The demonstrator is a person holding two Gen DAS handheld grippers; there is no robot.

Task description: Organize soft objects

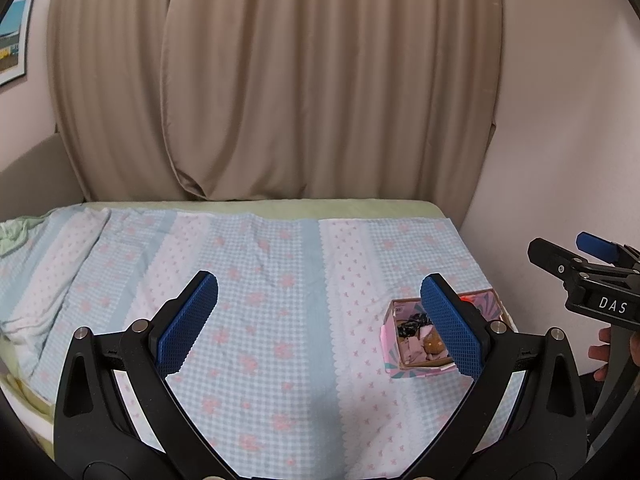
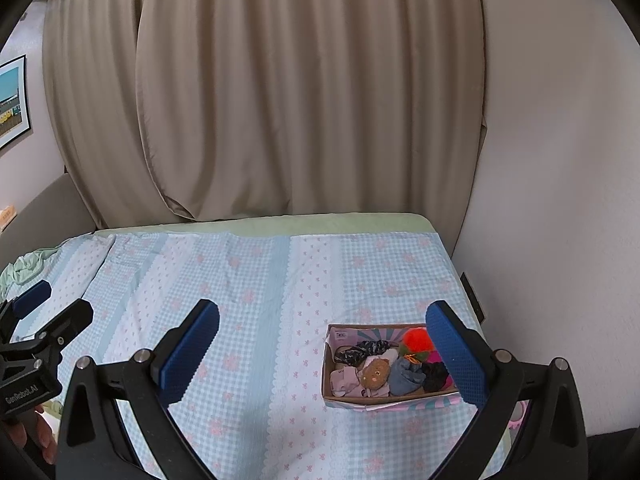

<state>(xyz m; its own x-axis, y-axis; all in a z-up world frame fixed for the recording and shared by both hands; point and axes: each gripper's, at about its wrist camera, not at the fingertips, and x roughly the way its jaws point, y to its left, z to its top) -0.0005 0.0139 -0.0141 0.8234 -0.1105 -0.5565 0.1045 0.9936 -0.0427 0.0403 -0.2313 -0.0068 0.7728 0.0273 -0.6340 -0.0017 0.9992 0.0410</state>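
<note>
A small cardboard box (image 2: 384,399) sits on the bed near the right edge, filled with soft things: a brown round plush (image 2: 375,372), an orange pompom (image 2: 416,340), a grey-blue cloth (image 2: 406,376), black fabric (image 2: 436,374) and a dark scrunchie (image 2: 362,350). The box also shows in the left wrist view (image 1: 390,344), partly behind a finger. My left gripper (image 1: 320,324) is open and empty above the bed. My right gripper (image 2: 324,352) is open and empty, with the box just inside its right finger.
The bed is covered by a light blue checked sheet (image 1: 260,320) with pink flowers. Beige curtains (image 1: 280,80) hang behind it and a white wall (image 2: 560,200) runs along the right. A green cloth (image 2: 24,266) lies crumpled at the far left.
</note>
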